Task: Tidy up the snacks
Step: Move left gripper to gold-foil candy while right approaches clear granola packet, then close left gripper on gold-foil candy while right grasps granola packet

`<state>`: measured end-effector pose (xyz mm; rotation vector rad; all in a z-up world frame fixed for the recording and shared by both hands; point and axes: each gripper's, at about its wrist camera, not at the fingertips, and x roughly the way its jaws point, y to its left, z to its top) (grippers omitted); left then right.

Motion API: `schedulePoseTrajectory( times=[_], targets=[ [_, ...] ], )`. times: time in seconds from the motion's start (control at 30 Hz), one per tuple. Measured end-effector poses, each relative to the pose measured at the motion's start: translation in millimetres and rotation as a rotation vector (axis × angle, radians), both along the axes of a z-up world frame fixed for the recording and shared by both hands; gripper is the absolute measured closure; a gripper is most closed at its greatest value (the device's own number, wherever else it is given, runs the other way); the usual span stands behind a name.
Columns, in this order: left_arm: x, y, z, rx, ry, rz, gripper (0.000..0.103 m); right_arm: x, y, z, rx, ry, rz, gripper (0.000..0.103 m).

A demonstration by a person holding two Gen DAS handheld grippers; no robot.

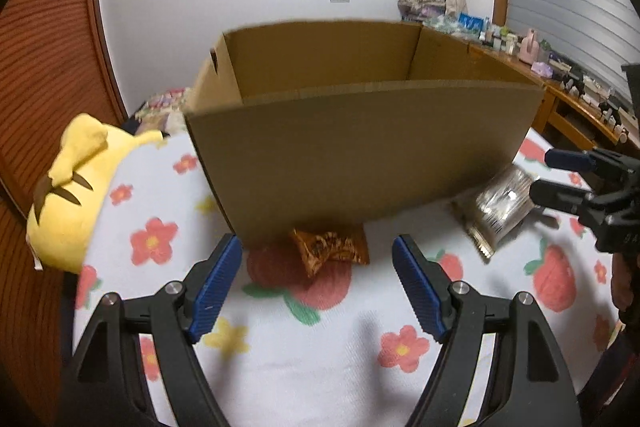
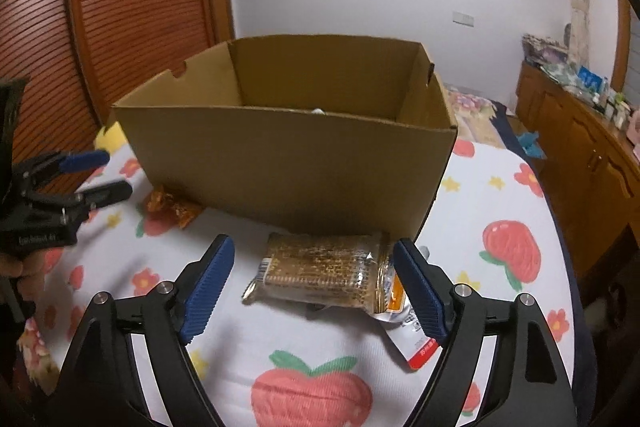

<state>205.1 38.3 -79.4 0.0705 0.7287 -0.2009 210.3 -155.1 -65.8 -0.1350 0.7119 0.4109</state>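
A bedsheet [image 2: 500,195] printed with strawberries and flowers covers the whole working surface, and on it stands an open cardboard box [image 2: 288,163], its flaps upright and its near wall facing both cameras; a small pale scrap shows just over that wall, too little to identify. Open sheet lies to the box's right and in front of it. At the box's left sits a yellow plush toy [image 1: 76,187], touching the sheet's edge. A clear-wrapped cracker pack [image 2: 320,267] lies just in front of the box's near right corner, partly over a flat pouch with an orange and red end [image 2: 404,327]; print on both is too blurred to read. A crumpled orange snack wrapper [image 1: 330,247] rests against the foot of the near wall. The right gripper [image 2: 312,283] is spread wide around the cracker pack, its pads clear of it. The left gripper [image 1: 318,285] is likewise spread, empty, just short of the orange wrapper.
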Motion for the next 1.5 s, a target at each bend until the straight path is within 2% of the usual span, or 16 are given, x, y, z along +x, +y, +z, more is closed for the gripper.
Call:
schedulePoseTrajectory(
  times=[0.4, 0.6, 0.8, 0.93, 1.0, 1.03, 1.27, 1.5],
  targets=[
    [30.3, -12.5, -27.5, 0.009, 0.096, 0.032, 0.026, 22.4, 12.9, -28.0, -0.043, 0.091, -0.048, 0.015],
    [36.8, -13.9, -34.5, -0.007, 0.133, 0.045, 0.026, 24.9, 15.8, -35.2, -0.056, 0.115, -0.056, 0.012],
    [40.4, -14.7, -38.1, -0.006, 0.147, 0.050, 0.029, 22.2, 23.3, -36.8, -0.090, 0.097, -0.048, 0.011],
    [38.3, -16.0, -37.0, -0.005, 0.138, 0.045, 0.049, 21.7, 27.7, -37.2, -0.096, 0.099, -0.042, 0.010],
    [34.6, -16.5, -36.2, -0.004, 0.137, 0.035, 0.057, 22.1, 33.6, -39.2, -0.125, 0.095, -0.031, 0.009],
    [32.9, -16.1, -35.8, -0.007, 0.137, 0.032, 0.064, 22.4, 37.3, -40.2, -0.143, 0.090, -0.026, 0.008],
    [13.5, 2.8, -32.2, -0.033, 0.133, 0.006, 0.068, 24.1, 47.7, -44.7, -0.164, 0.094, -0.001, 0.007],
    [-14.7, 21.7, -22.9, -0.055, 0.099, -0.008, 0.068, 31.1, 53.6, -50.2, -0.127, 0.126, 0.015, 0.005]
  ],
)
